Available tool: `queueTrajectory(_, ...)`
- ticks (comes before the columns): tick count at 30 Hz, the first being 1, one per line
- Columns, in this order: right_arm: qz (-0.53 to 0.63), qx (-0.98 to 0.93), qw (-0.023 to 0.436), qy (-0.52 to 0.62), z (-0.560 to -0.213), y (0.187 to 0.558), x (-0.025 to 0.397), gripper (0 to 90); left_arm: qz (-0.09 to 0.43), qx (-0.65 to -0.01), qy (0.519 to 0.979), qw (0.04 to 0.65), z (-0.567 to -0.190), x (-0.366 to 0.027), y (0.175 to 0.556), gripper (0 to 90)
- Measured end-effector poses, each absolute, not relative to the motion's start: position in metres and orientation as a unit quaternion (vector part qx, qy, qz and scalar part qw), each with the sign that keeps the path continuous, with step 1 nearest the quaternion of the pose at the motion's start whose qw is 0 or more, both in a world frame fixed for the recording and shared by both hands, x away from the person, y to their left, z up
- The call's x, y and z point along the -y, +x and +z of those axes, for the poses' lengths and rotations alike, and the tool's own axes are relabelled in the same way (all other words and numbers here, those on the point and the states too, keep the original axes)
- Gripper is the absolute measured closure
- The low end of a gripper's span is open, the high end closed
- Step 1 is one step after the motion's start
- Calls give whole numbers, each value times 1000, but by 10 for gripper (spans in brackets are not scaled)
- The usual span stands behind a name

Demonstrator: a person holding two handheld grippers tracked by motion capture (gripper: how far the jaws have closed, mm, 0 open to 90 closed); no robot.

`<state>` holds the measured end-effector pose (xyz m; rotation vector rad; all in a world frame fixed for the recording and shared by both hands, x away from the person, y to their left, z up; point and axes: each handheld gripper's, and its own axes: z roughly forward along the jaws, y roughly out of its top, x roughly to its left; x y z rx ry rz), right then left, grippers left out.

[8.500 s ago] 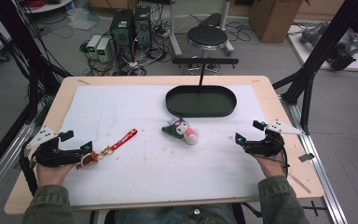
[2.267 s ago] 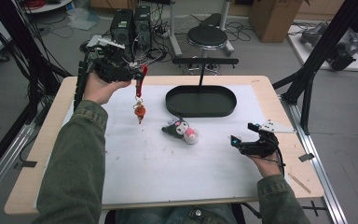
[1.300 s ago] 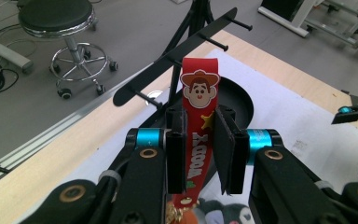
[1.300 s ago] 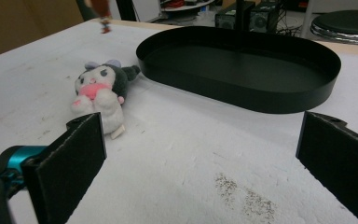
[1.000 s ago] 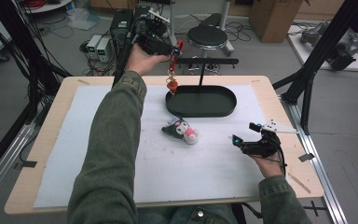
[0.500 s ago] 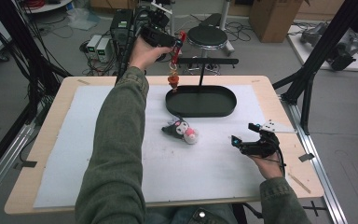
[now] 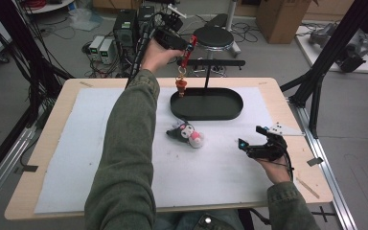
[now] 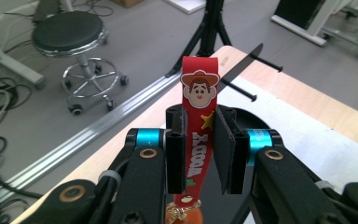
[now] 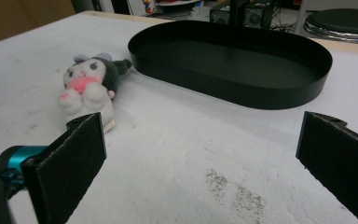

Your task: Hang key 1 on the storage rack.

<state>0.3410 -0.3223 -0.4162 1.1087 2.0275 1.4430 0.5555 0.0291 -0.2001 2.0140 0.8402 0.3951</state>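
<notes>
From my station I see the strap [image 8: 196, 140] as smooth, glossy rubbery plastic in red. The tray [image 9: 242, 65] looks like matt black metal. The plush toy [image 9: 89, 79] is soft, fuzzy cloth. The table [image 7: 287, 98] has a pale wood edge under a white, slightly rough, felt-like sheet [image 9: 177, 149].

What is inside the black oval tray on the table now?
The black oval tray looks empty: its bare floor shows in the right gripper view. A thin post rises at its far rim. The near wall hides a strip of the floor behind it.
</notes>
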Motion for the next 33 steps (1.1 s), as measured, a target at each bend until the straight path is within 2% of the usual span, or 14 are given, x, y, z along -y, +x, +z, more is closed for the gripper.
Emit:
queueTrajectory(5,516,-729,210,397,-417,342,324,4,182,-347,804,448,-204,-23,562,753)
queueTrajectory(13,514,-734,208,392,-417,342,322,4,171,-365,795,454,-215,-21,575,736)
queueTrajectory(14,513,-734,209,392,-417,342,322,4,187,-375,784,458,-213,-22,574,712)
queueTrajectory(15,511,-736,209,391,-417,342,322,5,196,-377,781,459,-213,-22,574,591)
queueTrajectory(16,510,-738,207,392,-417,342,322,4,203,-377,781,456,-212,-20,573,432)
queueTrajectory(17,508,-738,205,394,-417,342,322,4,203,-374,786,449,-213,-20,573,324)
queueTrajectory(20,509,-736,200,399,-417,342,323,4,155,-367,808,435,-218,-18,572,105)
queueTrajectory(22,506,-737,204,398,-417,341,323,4,125,-356,819,432,-221,-19,569,58)
queueTrajectory(25,507,-737,210,395,-416,338,322,5,110,-334,839,415,-223,-20,564,17)
queueTrajectory(29,507,-737,206,396,-416,337,323,5,122,-321,850,399,-222,-22,555,17)
queueTrajectory(33,510,-735,206,396,-415,338,323,5,134,-329,828,434,-222,-33,547,17)
